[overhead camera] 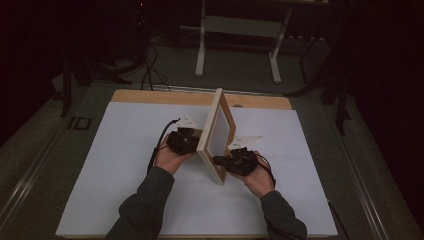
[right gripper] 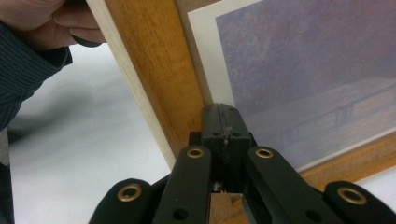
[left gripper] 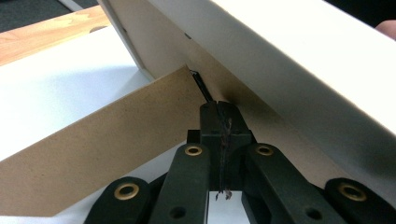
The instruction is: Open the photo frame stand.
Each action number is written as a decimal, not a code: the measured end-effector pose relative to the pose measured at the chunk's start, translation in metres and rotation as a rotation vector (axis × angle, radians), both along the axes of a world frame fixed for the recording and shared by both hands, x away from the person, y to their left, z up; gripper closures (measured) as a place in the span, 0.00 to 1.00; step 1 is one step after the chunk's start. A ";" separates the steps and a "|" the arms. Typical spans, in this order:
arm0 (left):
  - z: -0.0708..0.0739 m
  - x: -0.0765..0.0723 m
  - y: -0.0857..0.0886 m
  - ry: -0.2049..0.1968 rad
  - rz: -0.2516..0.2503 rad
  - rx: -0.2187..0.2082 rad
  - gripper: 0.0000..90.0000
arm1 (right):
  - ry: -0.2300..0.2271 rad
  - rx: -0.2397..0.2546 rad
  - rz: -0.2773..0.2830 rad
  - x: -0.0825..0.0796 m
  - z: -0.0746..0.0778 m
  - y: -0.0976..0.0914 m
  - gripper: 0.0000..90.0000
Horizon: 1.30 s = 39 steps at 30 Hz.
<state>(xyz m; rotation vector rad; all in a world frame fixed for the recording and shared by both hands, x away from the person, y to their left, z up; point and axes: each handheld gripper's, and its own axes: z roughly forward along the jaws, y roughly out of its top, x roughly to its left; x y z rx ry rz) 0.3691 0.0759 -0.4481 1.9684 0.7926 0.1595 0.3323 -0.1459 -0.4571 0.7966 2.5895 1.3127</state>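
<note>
A wooden picture frame [overhead camera: 218, 135] stands upright on edge in the middle of the white sheet [overhead camera: 125, 165]. My left gripper [overhead camera: 195, 143] is at its back and is shut. In the left gripper view its tips [left gripper: 219, 108] touch the brown backing [left gripper: 224, 65] where the cardboard strut [left gripper: 116, 149] hinges out. My right gripper [overhead camera: 220, 161] is at the front, also shut. In the right gripper view its tips [right gripper: 220, 112] rest against the mat by the wooden rail [right gripper: 149, 70], beside the bluish print [right gripper: 317, 70]. Nothing sits between either pair of jaws.
The white sheet covers a wooden table whose far edge [overhead camera: 150, 96] shows bare. Beyond it on the dark floor are cables [overhead camera: 150, 70] and the white legs of a stand [overhead camera: 200, 50]. The person's left hand [right gripper: 51, 23] shows behind the frame.
</note>
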 end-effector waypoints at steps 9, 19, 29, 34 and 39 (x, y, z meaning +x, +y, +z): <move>-0.004 0.006 0.006 0.029 -0.002 -0.051 1.00 | 0.007 0.012 -0.012 0.002 -0.001 0.007 1.00; -0.003 0.006 0.011 0.040 0.017 -0.048 0.94 | -0.006 -0.002 0.000 0.003 -0.001 0.007 1.00; 0.006 -0.003 0.029 0.022 0.046 -0.039 0.78 | -0.004 -0.011 -0.020 0.005 -0.002 -0.006 0.96; 0.010 -0.014 0.037 0.000 0.064 -0.021 0.68 | -0.004 -0.013 -0.033 0.005 -0.003 -0.012 0.94; 0.011 -0.025 0.045 -0.008 0.093 -0.006 0.63 | -0.003 -0.021 -0.045 0.005 -0.005 -0.016 0.90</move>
